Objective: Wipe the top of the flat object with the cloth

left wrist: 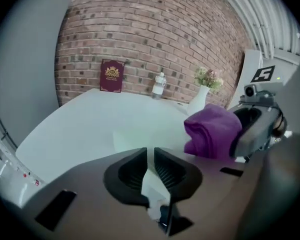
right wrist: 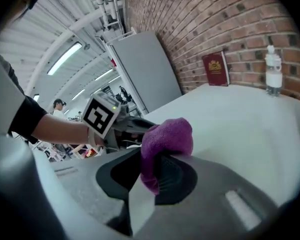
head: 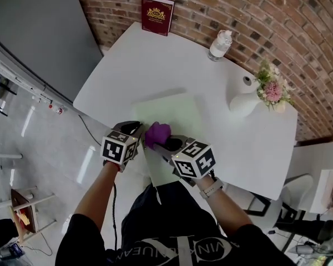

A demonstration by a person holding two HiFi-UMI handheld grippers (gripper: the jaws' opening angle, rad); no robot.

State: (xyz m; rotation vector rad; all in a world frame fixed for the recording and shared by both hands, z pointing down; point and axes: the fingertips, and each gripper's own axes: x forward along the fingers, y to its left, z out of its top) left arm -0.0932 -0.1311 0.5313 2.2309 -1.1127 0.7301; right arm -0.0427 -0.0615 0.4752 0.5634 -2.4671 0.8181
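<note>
Grey panel (head: 39,32) at far left, upright beside the white table (head: 155,65). Next along, left gripper (head: 132,129) at the table's near edge, close by the near left corner of the flat object (head: 169,112), pointed away from the person and somewhat downward. Jaws drawn almost together, only a thin slit between the ridged pads (left wrist: 168,169), with its marker cube (head: 120,148) behind and a bare forearm trailing back toward the person. Just to its right, purple cloth (head: 157,133), bunched into a wad and clamped firmly between the jaws of the right gripper (head: 166,143), the wad bulging out past the jaw tips. Cloth held over the near part of the flat object, close beside the left gripper; contact with the surface beneath not clear from any view. Flat object itself pale green, thin, lying flat on the table between its middle and its near edge. Far behind, at the table's back edge, dark red book (head: 157,14) with gold print, standing upright against the brick wall (head: 238,10). Further right along that wall, clear plastic bottle (head: 220,44), upright, well apart from the book. Further right again, white vase (head: 241,101) near the flat object's far right corner but not touching it, holding pink and white flowers (head: 273,88).
</note>
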